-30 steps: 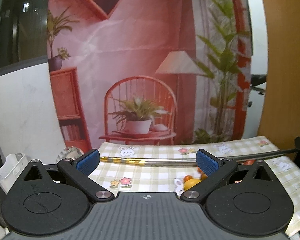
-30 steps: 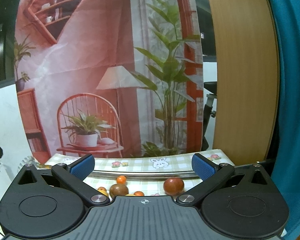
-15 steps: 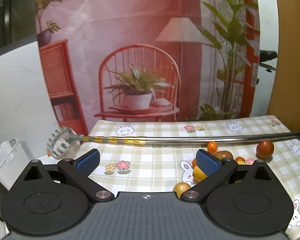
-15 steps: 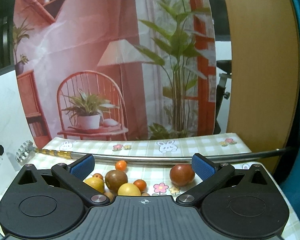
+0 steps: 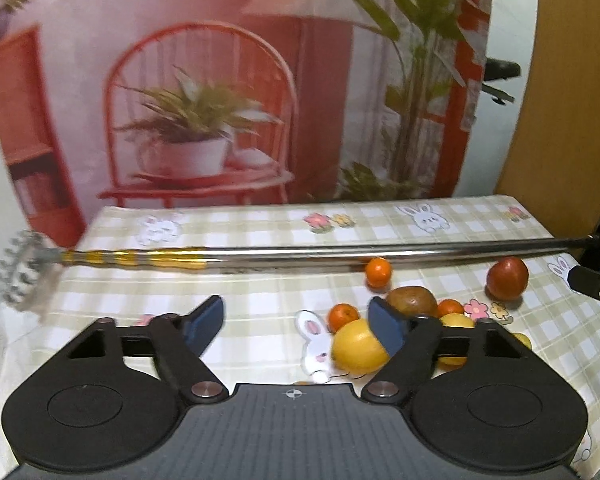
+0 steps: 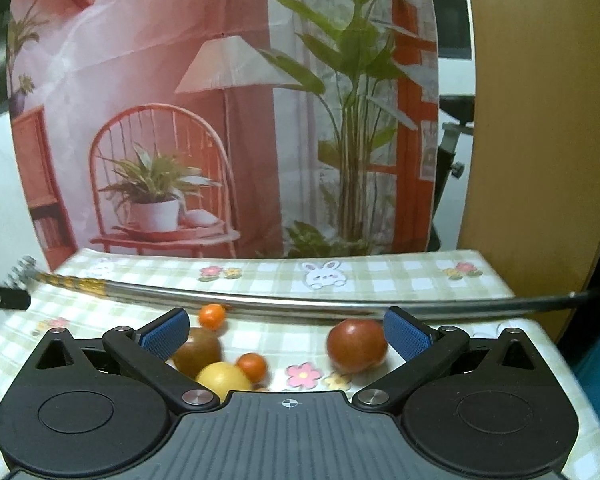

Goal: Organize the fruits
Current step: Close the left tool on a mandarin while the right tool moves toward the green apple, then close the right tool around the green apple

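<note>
Several fruits lie loose on the checked tablecloth [image 5: 260,280]. In the left wrist view a yellow lemon [image 5: 356,346] sits by the right finger, with small oranges [image 5: 379,272], a brown kiwi [image 5: 412,300] and a red tomato [image 5: 507,278] behind it. My left gripper [image 5: 300,322] hangs over bare cloth, its jaws closing with nothing between them. In the right wrist view my right gripper [image 6: 286,334] is open above the fruit: the red tomato [image 6: 356,345] lies just inside its right finger, and the kiwi [image 6: 198,350], a lemon [image 6: 222,376] and a small orange [image 6: 253,366] lie near its left finger.
A long metal rod [image 5: 340,256] with a gold-banded section and a toothed wheel [image 5: 20,280] at its left end spans the table behind the fruit. A printed backdrop [image 5: 204,100] hangs behind the table; a wooden panel [image 6: 540,120] stands at the right.
Both grippers have sunk and moved in toward the table, so the fruit now appears larger and nearer. The left gripper's jaws have narrowed; the right gripper's jaws stay wide.
</note>
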{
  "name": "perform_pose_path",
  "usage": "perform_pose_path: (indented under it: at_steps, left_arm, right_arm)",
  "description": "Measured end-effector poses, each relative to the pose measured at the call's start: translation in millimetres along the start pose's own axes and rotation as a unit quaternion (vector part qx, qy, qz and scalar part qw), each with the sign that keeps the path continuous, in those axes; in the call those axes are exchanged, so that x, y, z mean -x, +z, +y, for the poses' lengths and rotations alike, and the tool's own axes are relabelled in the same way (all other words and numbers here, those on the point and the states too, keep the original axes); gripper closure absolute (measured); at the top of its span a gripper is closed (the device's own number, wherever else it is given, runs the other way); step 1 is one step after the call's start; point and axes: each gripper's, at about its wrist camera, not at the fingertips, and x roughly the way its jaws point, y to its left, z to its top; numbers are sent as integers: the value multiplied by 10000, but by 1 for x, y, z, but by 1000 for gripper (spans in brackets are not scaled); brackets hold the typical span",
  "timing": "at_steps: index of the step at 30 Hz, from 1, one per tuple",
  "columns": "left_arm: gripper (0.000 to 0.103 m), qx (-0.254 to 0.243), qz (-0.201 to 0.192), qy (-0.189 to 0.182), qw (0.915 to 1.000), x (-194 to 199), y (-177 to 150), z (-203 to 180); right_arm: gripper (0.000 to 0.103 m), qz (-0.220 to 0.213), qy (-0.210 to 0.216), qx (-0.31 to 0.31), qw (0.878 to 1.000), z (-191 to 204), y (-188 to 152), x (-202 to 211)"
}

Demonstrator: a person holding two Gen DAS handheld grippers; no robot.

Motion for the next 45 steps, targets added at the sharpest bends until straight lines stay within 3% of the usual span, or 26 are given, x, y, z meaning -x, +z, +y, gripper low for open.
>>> perform_pose_path:
  at_steps: [4, 8, 17, 23, 27, 29, 31, 36, 45]
  left_arm:
    - [42, 326, 452, -455, 9974, -44, 2, 3]
    - [47, 819, 848, -759, 9901, -88, 5, 9]
    - [50, 1277, 1389, -1005, 9769, -158, 5, 8]
    - [52, 1407, 1706, -1121, 9688, -180, -4, 11]
    - [53, 1380, 1683, -1195, 9687, -182, -6, 11]
    - [65, 1379, 1703, -1305, 9669, -182, -7, 11]
    - [68, 1425, 1720, -1393, 9647, -184, -8, 12]
    - [68, 1290, 1611, -1261, 9703, -178, -10, 11]
    - [68, 1090, 1028, -1079, 9828, -147, -1, 15]
  right_arm:
    - [0, 206, 39, -44, 9998, -8, -5, -19]
    - [0, 269, -12, -145, 9995, -14, -13, -30]
    - [0, 505, 42, -619, 9968, -37, -27, -51]
    - [0, 549, -8, -763, 9956, -44, -31, -55]
    - [0, 587, -7, -824, 9949, -47, -33, -58]
    - [0, 606, -7, -846, 9946, -47, -33, -59]
    - [0, 627, 4, -860, 9943, -47, -32, -60]
    - [0, 646, 7, -924, 9936, -48, -34, -61]
    - [5, 718, 37, -1238, 9897, -59, -48, -65]
